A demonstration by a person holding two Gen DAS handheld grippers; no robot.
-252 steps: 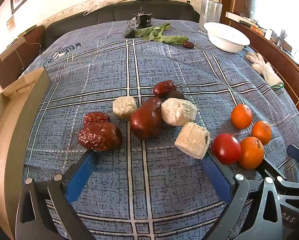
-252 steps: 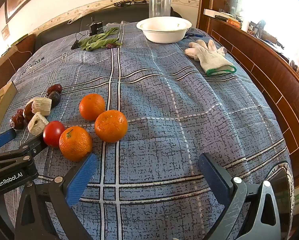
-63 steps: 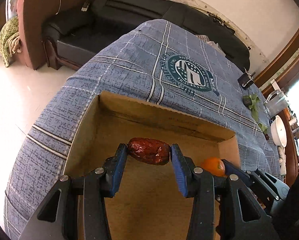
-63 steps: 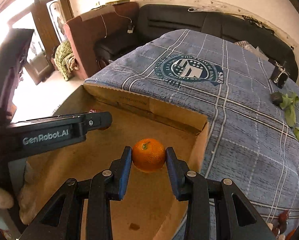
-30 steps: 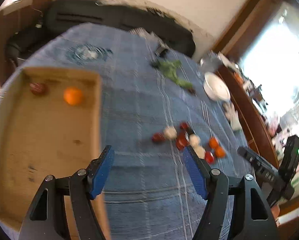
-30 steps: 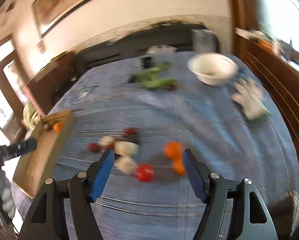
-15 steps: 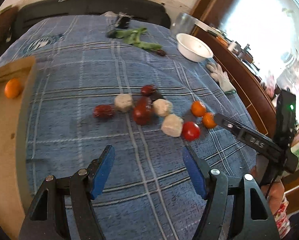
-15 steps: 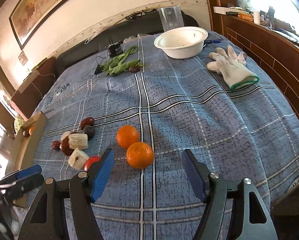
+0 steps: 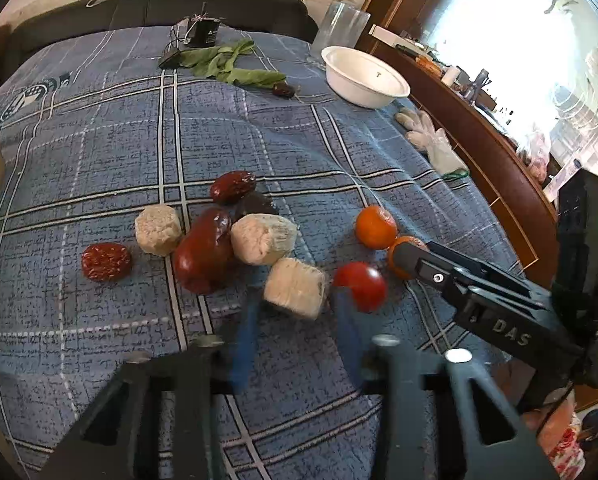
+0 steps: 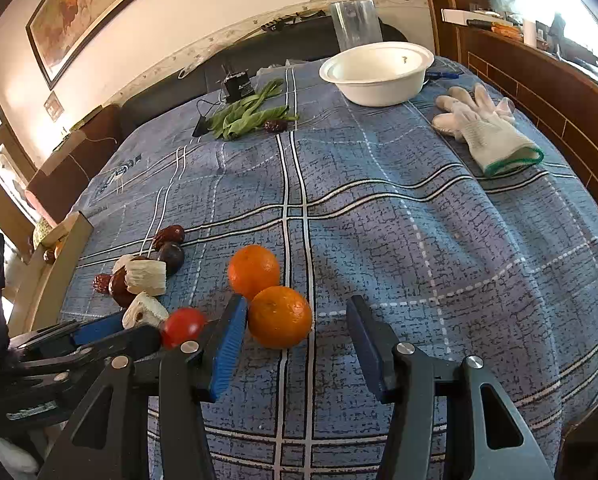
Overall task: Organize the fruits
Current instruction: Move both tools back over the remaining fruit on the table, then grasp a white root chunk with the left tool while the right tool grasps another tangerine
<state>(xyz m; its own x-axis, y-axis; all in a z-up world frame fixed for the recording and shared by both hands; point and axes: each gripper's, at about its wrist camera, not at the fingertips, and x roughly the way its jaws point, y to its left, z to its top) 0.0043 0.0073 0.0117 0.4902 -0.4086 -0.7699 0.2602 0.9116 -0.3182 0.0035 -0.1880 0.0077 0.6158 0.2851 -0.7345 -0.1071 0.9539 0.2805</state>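
- Left wrist view: the left gripper (image 9: pixel 295 320), blurred, jaws parted and holding nothing, points at a pale cut chunk (image 9: pixel 294 288), one of three such chunks. Beside it lie one tomato (image 9: pixel 361 286), two oranges (image 9: pixel 375 227) and four dark red dates (image 9: pixel 106 262), all on the blue checked cloth (image 9: pixel 99 128).
- Right wrist view: the right gripper (image 10: pixel 295 336) has its jaws spread, the near orange (image 10: pixel 280 317) between them, gripped by neither. Only this view shows the cardboard box (image 10: pixel 65 248) at left; whether fruit lies in it I cannot tell.
- Both views: one white bowl (image 10: pixel 377 74), white gloves (image 10: pixel 485 128).
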